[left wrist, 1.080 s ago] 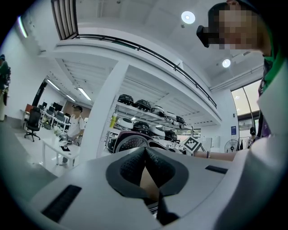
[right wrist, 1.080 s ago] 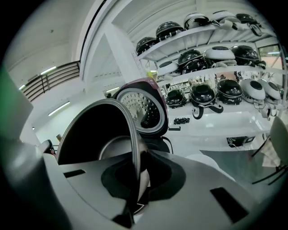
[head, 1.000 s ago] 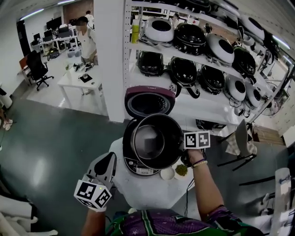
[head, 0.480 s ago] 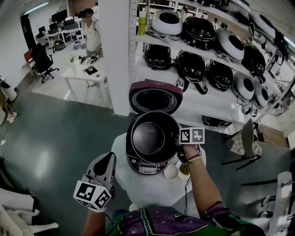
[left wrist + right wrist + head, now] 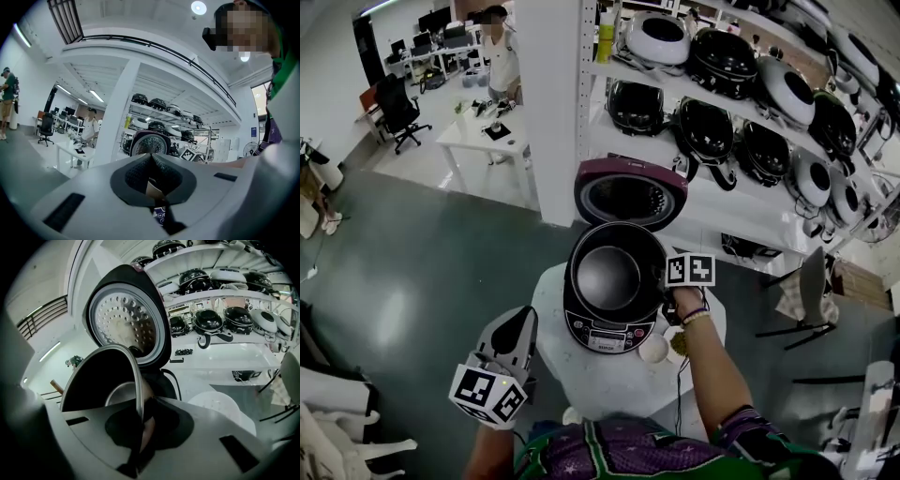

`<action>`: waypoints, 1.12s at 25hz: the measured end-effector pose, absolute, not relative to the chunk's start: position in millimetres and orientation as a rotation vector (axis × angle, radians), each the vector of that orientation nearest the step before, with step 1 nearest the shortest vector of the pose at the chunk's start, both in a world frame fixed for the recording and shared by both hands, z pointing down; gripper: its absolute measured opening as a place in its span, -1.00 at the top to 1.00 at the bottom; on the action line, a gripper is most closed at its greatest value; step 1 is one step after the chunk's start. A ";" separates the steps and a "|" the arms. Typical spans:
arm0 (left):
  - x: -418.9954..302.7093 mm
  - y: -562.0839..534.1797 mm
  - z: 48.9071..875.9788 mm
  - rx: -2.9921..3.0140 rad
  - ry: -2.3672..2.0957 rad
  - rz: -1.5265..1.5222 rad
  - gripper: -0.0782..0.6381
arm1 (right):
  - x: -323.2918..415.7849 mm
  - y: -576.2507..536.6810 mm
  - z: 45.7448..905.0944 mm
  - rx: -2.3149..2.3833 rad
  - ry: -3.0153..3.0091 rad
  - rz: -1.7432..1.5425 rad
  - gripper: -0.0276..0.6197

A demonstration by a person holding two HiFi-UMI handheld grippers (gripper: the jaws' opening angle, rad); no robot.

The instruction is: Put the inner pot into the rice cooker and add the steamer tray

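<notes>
Dark inner pot [image 5: 614, 277] sits in the mouth of the rice cooker [image 5: 609, 339] at frame centre; fully seated or not, hard to tell from above. Right gripper [image 5: 667, 302] is clamped on the pot's right rim, and the right gripper view shows the thin rim pinched between the jaws. Maroon lid [image 5: 630, 192] stands open behind. Left gripper [image 5: 520, 328] hangs at lower left beside the white round table [image 5: 581, 380], jaws closed together, apparently on nothing. Small white bowl [image 5: 653, 350] lies just right of the cooker.
</notes>
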State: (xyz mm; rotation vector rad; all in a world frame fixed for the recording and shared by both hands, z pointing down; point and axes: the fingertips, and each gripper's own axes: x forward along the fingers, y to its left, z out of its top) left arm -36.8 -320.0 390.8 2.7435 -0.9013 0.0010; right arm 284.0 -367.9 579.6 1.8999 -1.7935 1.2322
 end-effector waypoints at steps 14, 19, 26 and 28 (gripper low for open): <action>-31.7 -331.3 402.8 2.703 -0.936 0.037 0.72 | 293.4 -384.6 620.9 1.848 -1.684 1.237 0.82; -35.4 -336.0 407.2 2.689 -0.957 0.040 0.72 | 295.4 -387.7 630.6 1.860 -1.658 1.187 0.82; -33.9 -339.2 411.6 2.680 -0.959 0.043 0.72 | 295.2 -392.2 632.3 1.829 -1.645 1.127 0.79; -33.7 -339.3 410.8 2.682 -0.954 0.040 0.72 | 293.6 -392.5 631.2 1.812 -1.642 1.102 0.78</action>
